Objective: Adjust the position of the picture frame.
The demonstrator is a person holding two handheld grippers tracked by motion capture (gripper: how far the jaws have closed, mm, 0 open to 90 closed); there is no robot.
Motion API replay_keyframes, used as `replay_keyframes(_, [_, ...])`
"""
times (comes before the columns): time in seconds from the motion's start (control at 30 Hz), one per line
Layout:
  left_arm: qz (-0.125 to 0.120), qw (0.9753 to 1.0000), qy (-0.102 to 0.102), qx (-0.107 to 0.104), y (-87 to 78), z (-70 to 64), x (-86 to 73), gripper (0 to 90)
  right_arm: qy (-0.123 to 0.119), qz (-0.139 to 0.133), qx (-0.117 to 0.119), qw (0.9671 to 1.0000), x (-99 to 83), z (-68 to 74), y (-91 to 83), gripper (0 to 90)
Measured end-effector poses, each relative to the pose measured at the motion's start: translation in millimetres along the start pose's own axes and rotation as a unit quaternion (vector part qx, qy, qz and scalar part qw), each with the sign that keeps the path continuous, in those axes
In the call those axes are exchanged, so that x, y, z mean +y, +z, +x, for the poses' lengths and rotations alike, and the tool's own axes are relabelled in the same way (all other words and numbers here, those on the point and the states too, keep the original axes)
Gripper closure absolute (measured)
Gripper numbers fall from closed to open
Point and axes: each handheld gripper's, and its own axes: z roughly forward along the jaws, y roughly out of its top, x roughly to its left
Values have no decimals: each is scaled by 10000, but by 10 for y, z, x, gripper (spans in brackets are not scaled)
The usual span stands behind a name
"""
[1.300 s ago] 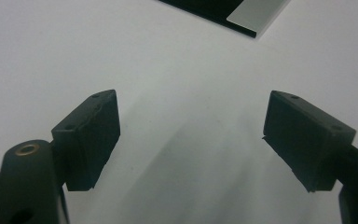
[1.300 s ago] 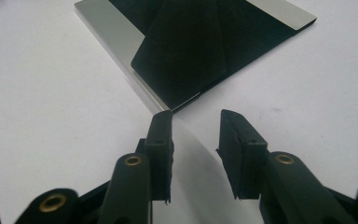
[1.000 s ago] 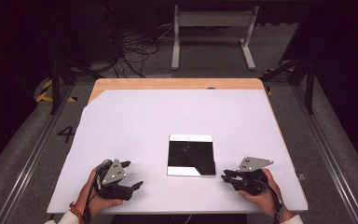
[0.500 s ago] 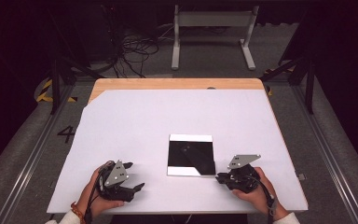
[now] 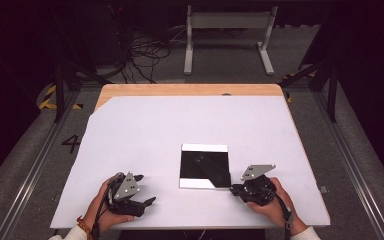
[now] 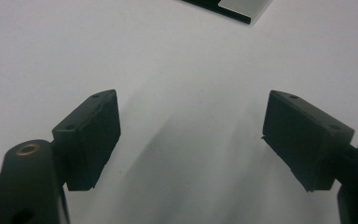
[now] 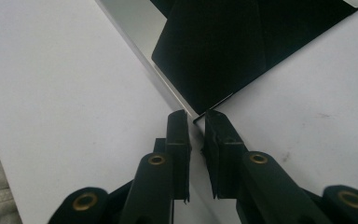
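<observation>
The work looked barely begun: the black sheet (image 5: pixel 204 166) lay flat near the bench's (image 5: pixel 145 130) front edge, right of its middle, not yet lifted. The right claw (image 7: pixel 195 122) had its jaws nearly closed at the sheet's near right corner, pinching its thin edge, as far as I could judge. The left claw (image 6: pixel 191 135) rested wide open near the front left corner, touching nothing.

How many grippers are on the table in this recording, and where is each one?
2. The left gripper rests near the table's front-left edge, jaws wide apart over bare white surface. The right gripper sits front-right, jaws nearly closed at the near right corner of the black square sheet.
</observation>
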Motion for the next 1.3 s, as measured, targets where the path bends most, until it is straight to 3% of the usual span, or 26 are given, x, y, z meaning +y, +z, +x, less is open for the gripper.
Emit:
replay_keyframes(0.8, [40, 10000, 29, 9, 3, -1, -9, 202, 29, -298, 0, 9996, -41, 16, -9, 810])
replay_keyframes(0.97, [45, 10000, 40, 13, -1, 0, -11, 202, -64, -146, -87, 9998, -31, 24, -23, 800])
replay_keyframes(1.07, [44, 10000, 27, 13, 3, 0, -10, 202, -88, 42, 37, 9999, -21, 29, -31, 784])
replay_keyframes(1.17, [58, 10000, 48, -14, 15, 0, -8, 202, -139, 137, -25, 9998, 3, 39, -21, 794])
replay_keyframes(1.3, [95, 9999, 55, -17, 24, -3, -7, 202, -161, 170, -42, 9997, 25, 40, -8, 797])
